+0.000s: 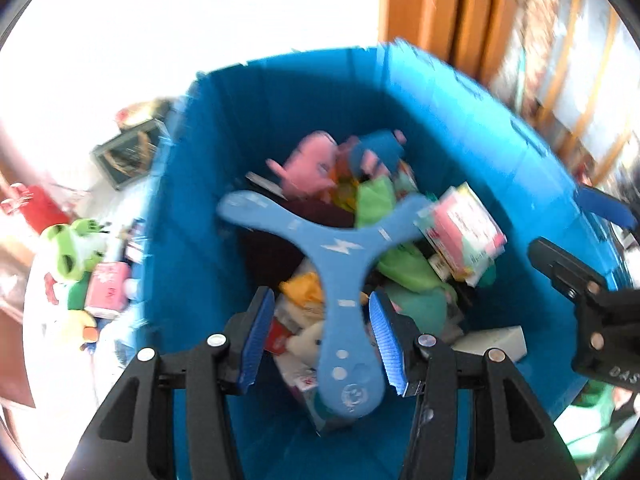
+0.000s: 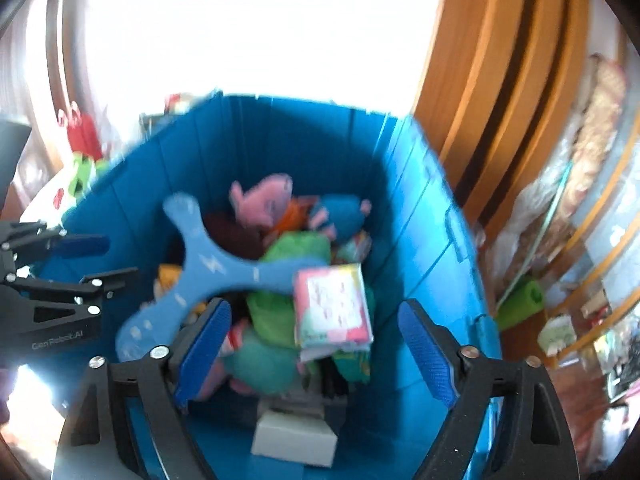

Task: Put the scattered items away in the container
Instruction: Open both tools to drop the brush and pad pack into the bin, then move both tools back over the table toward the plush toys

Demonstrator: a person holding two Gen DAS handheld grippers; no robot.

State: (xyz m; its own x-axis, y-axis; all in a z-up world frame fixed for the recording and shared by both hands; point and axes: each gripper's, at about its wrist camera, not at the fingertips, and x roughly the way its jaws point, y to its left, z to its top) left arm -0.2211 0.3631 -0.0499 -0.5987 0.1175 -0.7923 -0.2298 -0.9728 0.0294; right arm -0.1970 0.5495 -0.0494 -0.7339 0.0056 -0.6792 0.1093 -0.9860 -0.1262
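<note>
A tall blue bin fills both views, stacked with toys. On top of the pile lies a blue three-armed boomerang. One of its arms runs between the pads of my left gripper, which stand apart and do not touch it. My right gripper hangs wide open over the bin with nothing between its fingers. Below it sit a pink-and-white pack, a pink plush and a white box. Each gripper shows at the edge of the other's view, the right gripper and the left gripper.
Left of the bin, on a white surface, lie a green frog plush, a pink carton, a dark framed box and a red bag. An orange wooden door frame and cluttered shelves stand to the right.
</note>
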